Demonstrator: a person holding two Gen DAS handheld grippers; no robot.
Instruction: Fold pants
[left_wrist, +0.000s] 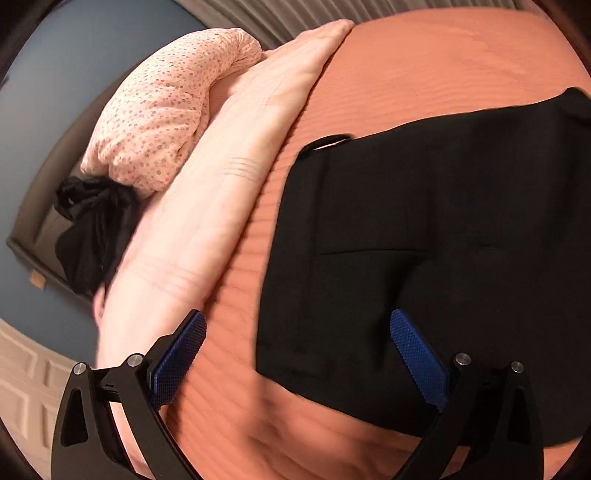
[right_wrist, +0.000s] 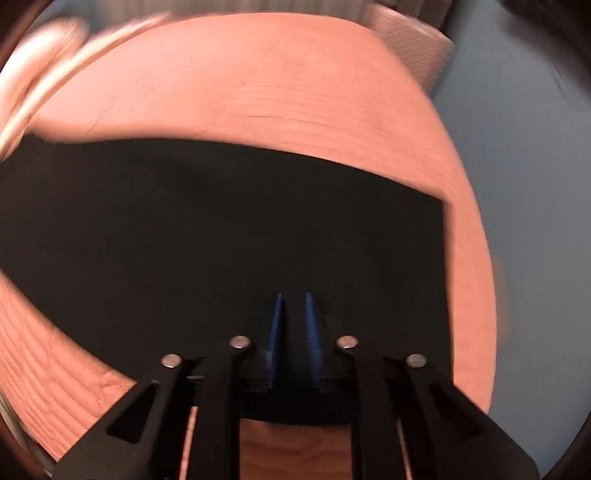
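Note:
Black pants (left_wrist: 436, 236) lie flat on an orange bedspread (left_wrist: 424, 70); the waistband end with a belt loop points toward the pillows. My left gripper (left_wrist: 297, 325) is open wide just above the near left corner of the pants, its right pad (left_wrist: 417, 362) over the black cloth and its left pad (left_wrist: 177, 362) over the bedspread. In the right wrist view the pants (right_wrist: 221, 229) stretch across the bedspread (right_wrist: 258, 85). My right gripper (right_wrist: 293, 325) is nearly closed, pinching the near edge of the pants between its blue pads.
A long peach pillow (left_wrist: 221, 192) and a floral pillow (left_wrist: 162, 110) lie along the bed's left side, with a black bundle of cloth (left_wrist: 92, 229) beside them. The bed's right edge (right_wrist: 476, 258) drops to a blue-grey floor.

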